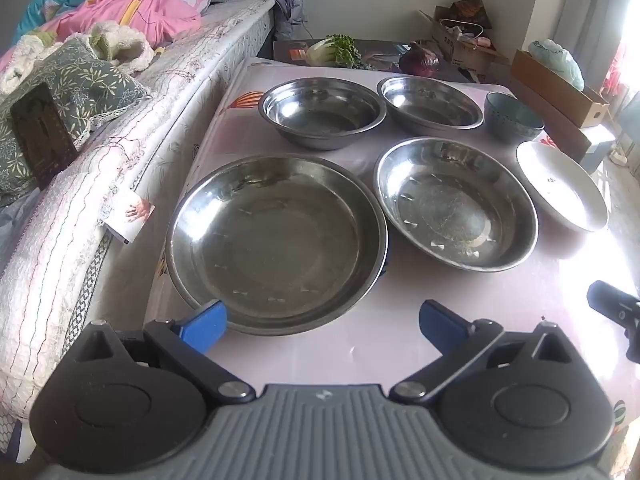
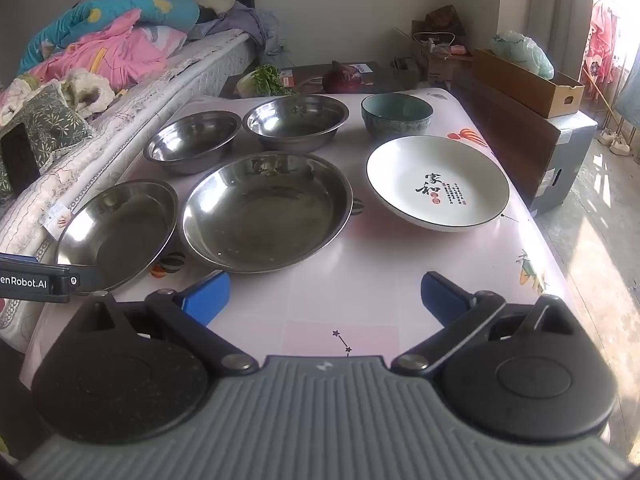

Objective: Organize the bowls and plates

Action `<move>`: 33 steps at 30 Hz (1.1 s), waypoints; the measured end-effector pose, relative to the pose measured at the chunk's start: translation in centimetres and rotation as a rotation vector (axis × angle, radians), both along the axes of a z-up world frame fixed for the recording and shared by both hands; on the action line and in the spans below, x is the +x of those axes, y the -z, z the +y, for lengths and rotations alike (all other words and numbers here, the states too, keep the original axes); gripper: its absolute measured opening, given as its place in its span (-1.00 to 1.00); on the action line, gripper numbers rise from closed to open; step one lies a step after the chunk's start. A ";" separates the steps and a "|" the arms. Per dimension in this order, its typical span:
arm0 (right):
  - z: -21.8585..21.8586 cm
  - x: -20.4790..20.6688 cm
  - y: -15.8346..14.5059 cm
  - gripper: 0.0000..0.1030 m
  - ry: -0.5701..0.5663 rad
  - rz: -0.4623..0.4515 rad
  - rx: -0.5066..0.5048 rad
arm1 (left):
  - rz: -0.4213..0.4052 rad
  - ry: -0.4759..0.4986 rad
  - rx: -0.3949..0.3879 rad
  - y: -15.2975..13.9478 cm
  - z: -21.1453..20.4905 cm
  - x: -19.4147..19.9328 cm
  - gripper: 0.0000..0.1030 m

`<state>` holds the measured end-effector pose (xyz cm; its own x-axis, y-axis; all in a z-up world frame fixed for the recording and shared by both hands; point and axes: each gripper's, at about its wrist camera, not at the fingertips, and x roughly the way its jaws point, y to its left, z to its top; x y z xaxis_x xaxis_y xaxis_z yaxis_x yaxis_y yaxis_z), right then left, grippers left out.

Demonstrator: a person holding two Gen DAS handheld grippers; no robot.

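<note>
Both grippers hang over the near edge of the tabletop point(image 2: 340, 300), tilted down toward the dishes. The left gripper point(image 1: 322, 322) has its blue fingers point(image 1: 204, 324) spread wide with nothing between them, one finger just at the near rim of the large steel plate point(image 1: 276, 240), which sits at the near left corner, beside the bed point(image 1: 80, 200). The right gripper point(image 2: 324, 298) is likewise spread wide and empty, over bare tabletop in front of the second steel plate point(image 2: 266, 210).

Nothing is stacked yet; every dish lies apart in a loose grid, which leaves each rim free to be pinched. To the right of the steel plates, by the right edge, lies the white ceramic plate point(image 2: 438, 182) with printed characters. Along the far edge stand two steel bowls point(image 2: 192, 140) point(image 2: 296, 120) and, at the far right corner, a blue-green ceramic bowl point(image 2: 396, 114).

Probably like goes with like: plates nested by size, bowls likewise.
</note>
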<state>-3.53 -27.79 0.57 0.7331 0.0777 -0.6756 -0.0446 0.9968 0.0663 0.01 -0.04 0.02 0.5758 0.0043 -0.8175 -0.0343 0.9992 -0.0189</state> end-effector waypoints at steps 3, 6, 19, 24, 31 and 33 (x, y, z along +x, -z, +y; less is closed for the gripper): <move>0.4 -0.1 -0.3 0.98 -0.001 -0.007 -0.011 | -0.017 0.017 0.031 0.2 -0.8 -0.4 1.00; -0.4 -0.1 -0.5 0.98 0.003 -0.007 -0.016 | 0.004 0.043 0.013 -0.1 -1.1 -0.2 1.00; -1.3 -0.3 -0.9 0.98 0.028 0.009 -0.025 | -0.021 0.050 0.024 -0.4 -1.6 -0.5 1.00; -0.9 -0.2 -1.2 0.98 0.021 0.008 -0.037 | -0.023 0.042 0.021 -0.4 -1.3 -0.7 1.00; -0.4 -0.1 -1.3 0.98 0.016 0.010 -0.052 | -0.025 0.036 0.014 -0.5 -1.0 -0.7 1.00; -0.3 -0.1 -1.3 0.98 0.015 0.012 -0.051 | -0.025 0.033 0.014 -0.5 -0.9 -0.7 1.00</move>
<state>-3.62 -28.12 1.88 0.7259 0.0322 -0.6871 -0.0293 0.9994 0.0158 -0.71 -0.94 0.53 0.5958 -0.0037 -0.8031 -0.0014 1.0000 -0.0057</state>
